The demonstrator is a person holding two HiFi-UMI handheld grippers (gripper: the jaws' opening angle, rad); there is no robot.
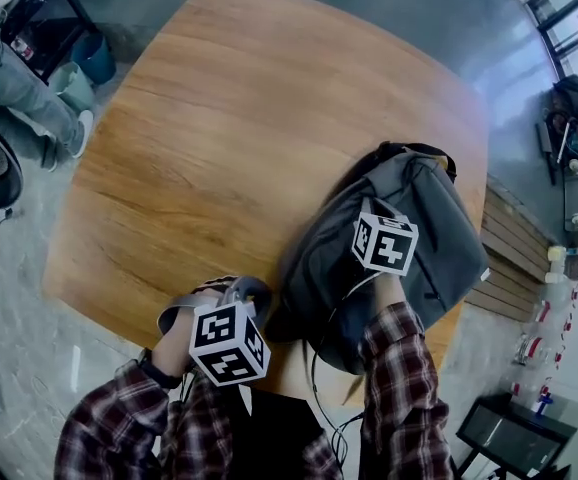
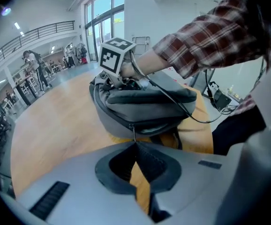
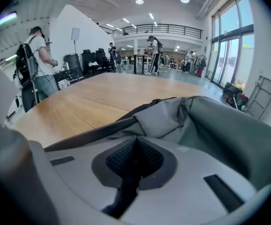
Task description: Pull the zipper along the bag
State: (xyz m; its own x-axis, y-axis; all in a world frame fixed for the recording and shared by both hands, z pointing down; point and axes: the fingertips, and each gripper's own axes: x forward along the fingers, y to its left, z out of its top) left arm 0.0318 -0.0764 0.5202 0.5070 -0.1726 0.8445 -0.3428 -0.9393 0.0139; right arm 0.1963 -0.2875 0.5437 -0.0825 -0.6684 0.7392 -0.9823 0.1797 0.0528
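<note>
Left fingers (image 2: 154, 165) pinch zipper pull (image 2: 134, 132), right fingers (image 3: 147, 156) pinch bag (image 3: 220, 125); cable (image 2: 177, 103) crosses bag.

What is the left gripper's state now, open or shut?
Shut. The left gripper has its jaws together, pinching the thin zipper pull of the grey bag.

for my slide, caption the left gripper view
left claw shut on the zipper pull of a grey bag on a wooden table
</note>
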